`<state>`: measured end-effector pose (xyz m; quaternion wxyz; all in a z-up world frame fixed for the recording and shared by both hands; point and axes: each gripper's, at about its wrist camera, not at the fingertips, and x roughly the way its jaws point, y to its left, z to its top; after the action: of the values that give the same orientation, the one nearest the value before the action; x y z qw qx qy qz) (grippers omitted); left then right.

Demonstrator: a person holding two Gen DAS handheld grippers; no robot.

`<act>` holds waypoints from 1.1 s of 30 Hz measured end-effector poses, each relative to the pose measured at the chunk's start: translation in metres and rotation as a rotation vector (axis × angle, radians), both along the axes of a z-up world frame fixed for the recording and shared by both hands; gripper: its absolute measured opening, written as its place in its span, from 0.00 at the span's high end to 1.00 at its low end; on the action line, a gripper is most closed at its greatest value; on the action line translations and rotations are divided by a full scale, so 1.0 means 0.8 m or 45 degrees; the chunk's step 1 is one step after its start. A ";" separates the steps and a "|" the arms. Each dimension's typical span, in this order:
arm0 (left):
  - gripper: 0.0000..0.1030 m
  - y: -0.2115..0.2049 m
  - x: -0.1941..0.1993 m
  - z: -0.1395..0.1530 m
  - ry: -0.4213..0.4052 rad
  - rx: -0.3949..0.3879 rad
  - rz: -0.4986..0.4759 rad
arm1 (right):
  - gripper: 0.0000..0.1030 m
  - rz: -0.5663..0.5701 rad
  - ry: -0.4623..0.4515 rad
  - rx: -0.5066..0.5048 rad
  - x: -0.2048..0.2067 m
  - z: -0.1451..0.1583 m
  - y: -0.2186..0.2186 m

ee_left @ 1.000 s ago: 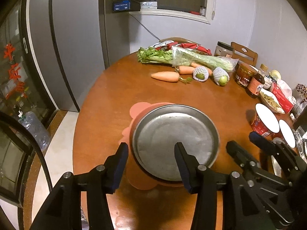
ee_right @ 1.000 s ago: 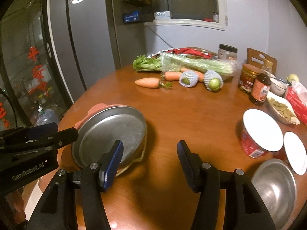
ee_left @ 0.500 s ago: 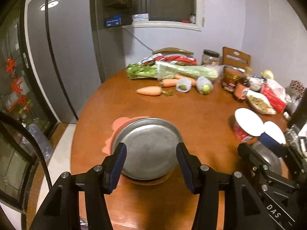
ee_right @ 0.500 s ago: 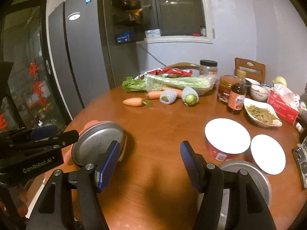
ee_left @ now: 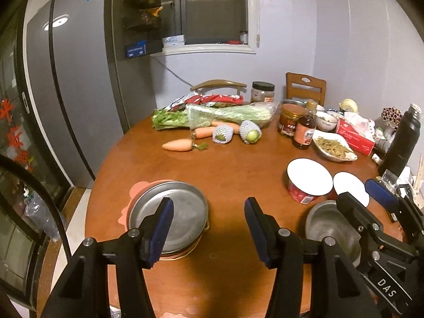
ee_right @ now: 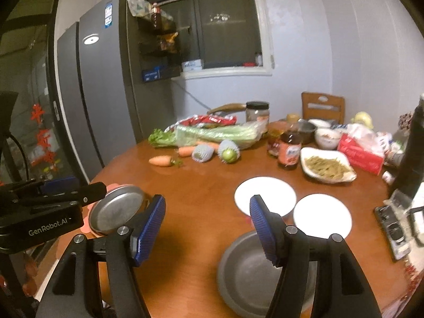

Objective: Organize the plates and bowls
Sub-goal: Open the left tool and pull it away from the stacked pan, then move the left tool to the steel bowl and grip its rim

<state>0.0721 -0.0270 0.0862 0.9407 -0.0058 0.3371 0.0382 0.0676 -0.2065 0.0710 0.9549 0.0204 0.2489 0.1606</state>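
Note:
A round metal plate [ee_left: 182, 217] lies on a stack over a pink mat [ee_left: 137, 188] near the table's front left edge. A metal bowl [ee_right: 246, 270] stands at the front right, partly hidden by the right gripper's arm in the left wrist view [ee_left: 323, 220]. My left gripper [ee_left: 208, 228] hovers open, above and short of the plate, with nothing between its fingers. My right gripper [ee_right: 206, 228] is open too, over bare table between the plate [ee_right: 116, 212] and the bowl, also holding nothing. Each gripper shows in the other's view: right gripper [ee_left: 356, 190], left gripper [ee_right: 87, 184].
Behind the bowl stand a red cup with a white lid [ee_left: 308, 182] and a second white lid [ee_right: 322, 216]. At the back lie carrots [ee_left: 177, 145], celery [ee_left: 228, 114], netted fruit [ee_left: 250, 132], jars, a sauce bottle [ee_left: 304, 132], a food dish [ee_right: 327, 168] and a tissue box [ee_left: 355, 135]. A fridge [ee_left: 79, 92] stands to the left.
Both grippers have drawn back and upward from the metal plate, which now looks smaller and farther. The right gripper's jaws have widened. The metal bowl has come into view.

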 end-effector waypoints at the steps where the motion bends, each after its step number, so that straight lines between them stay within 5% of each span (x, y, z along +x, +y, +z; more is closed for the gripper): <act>1: 0.46 -0.004 -0.001 0.003 -0.005 -0.002 -0.009 | 0.34 0.000 -0.004 0.005 -0.002 0.002 -0.004; 17: 0.44 -0.079 -0.010 0.017 -0.022 0.011 -0.186 | 0.34 -0.145 -0.028 0.023 -0.025 0.016 -0.086; 33: 0.43 -0.118 0.000 -0.003 0.021 -0.001 -0.291 | 0.34 -0.290 0.076 -0.004 -0.026 -0.009 -0.141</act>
<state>0.0723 -0.1211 0.0838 0.9361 0.0326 0.3434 -0.0694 0.0465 -0.3196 0.0636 0.9591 0.0518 0.2737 0.0498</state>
